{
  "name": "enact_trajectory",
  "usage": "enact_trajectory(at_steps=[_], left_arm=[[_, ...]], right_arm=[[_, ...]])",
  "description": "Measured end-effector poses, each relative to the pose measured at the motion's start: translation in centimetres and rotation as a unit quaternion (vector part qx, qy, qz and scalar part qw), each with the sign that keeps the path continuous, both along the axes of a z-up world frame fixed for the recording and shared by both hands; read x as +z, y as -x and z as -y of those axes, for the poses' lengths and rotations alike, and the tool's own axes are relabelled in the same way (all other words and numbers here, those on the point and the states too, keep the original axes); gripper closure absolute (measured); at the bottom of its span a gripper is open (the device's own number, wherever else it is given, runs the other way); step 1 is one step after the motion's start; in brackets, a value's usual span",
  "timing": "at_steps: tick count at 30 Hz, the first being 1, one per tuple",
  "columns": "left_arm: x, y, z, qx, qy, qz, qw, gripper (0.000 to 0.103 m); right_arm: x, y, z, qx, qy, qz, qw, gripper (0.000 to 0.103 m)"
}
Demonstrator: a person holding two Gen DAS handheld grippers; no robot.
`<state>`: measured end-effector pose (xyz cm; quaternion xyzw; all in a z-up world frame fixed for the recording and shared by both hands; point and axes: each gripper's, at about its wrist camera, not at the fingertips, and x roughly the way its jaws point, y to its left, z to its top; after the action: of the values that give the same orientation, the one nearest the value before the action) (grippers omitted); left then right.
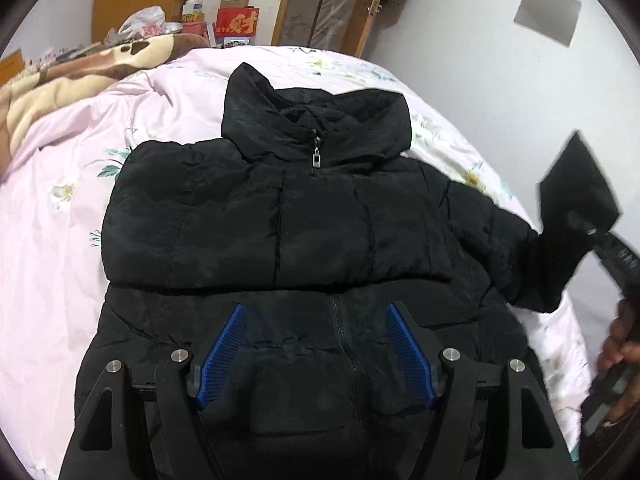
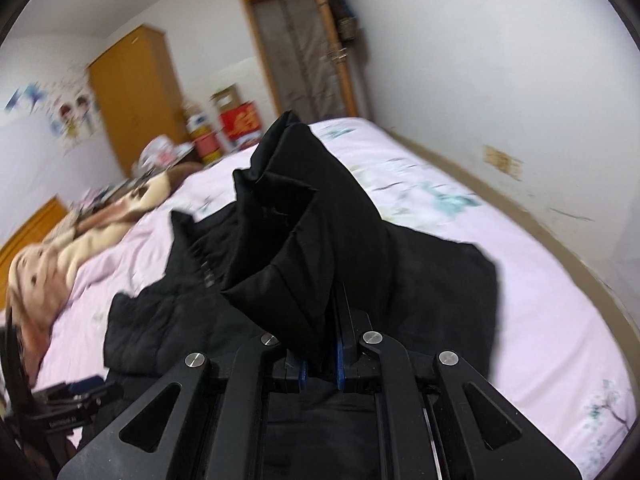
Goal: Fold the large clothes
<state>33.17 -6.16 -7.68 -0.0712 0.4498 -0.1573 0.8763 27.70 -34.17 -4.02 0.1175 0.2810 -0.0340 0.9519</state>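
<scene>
Left tongs (image 1: 316, 354) spread wide, right tongs (image 2: 320, 364) clamped tight, raised, tilted upward

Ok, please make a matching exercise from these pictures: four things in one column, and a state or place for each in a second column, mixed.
Things:
1. left hand-held gripper
2. right hand-held gripper
3. black padded jacket
4. silver zipper pull

States:
a. spread on the pink floral bedsheet
b. shut on the black sleeve
c. open
d. at the collar

Pairs: 1-c, 2-b, 3-a, 4-d
</scene>
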Motion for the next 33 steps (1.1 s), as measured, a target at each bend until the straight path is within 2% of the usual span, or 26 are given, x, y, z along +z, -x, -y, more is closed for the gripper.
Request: enact_trajectory(at_steps=[3,4,13,19,24,27,28,29,31,33], left_arm=[[0.1,-0.5,-1.2,0.004,0.018,0.001,0.9998,0.017],[0.1,-0.7,-1.5,0.005,0.023,0.000,0.9997,0.016],[-0.2,-2.8,-5.0,0.027,0.054,-0.016,0.9980,0.016],[-1.2,-5.3,-6.0,0.032,0.122,-0.048,0.9909,0.016],[-2.5,-8.3,-4.1,0.008,0.165,-0.080,0.9831,0.013],[-3.7,-9.5,-2.8,0.003,0.175,-0.099,0.9796,0.012],[-4.0,-9.8,-2.4,0.007,0.176,-0.106,0.9788,0.012],[-4.4,-10.1,-2.0,0.007,0.179,-0.112,0.9775,0.012],[-5.1,-10.5,-1.4,0.000,0.198,-0.120,0.9728,0.012],[-5.7,-10.8,-0.6,-0.001,0.187,-0.128,0.9741,0.011]], right_arm=[[-0.9,-1.9,-3.0,0.038,0.010,-0.014,0.999,0.093],[-1.3,-2.6,-4.2,0.052,0.013,-0.020,0.998,0.093],[-5.7,-7.8,-11.8,0.133,-0.007,-0.064,0.989,0.093],[-8.2,-9.1,-13.8,0.142,-0.011,-0.098,0.985,0.093],[-9.1,-8.9,-13.8,0.155,-0.016,-0.123,0.980,0.073],[-8.8,-8.0,-13.4,0.161,-0.021,-0.124,0.979,0.052],[-8.6,-7.6,-13.1,0.164,-0.022,-0.124,0.978,0.039],[-8.4,-7.0,-12.6,0.170,-0.027,-0.124,0.977,0.036],[-7.9,-5.9,-11.7,0.174,-0.032,-0.121,0.977,0.036],[-7.2,-4.6,-10.3,0.173,-0.033,-0.112,0.978,0.036]])
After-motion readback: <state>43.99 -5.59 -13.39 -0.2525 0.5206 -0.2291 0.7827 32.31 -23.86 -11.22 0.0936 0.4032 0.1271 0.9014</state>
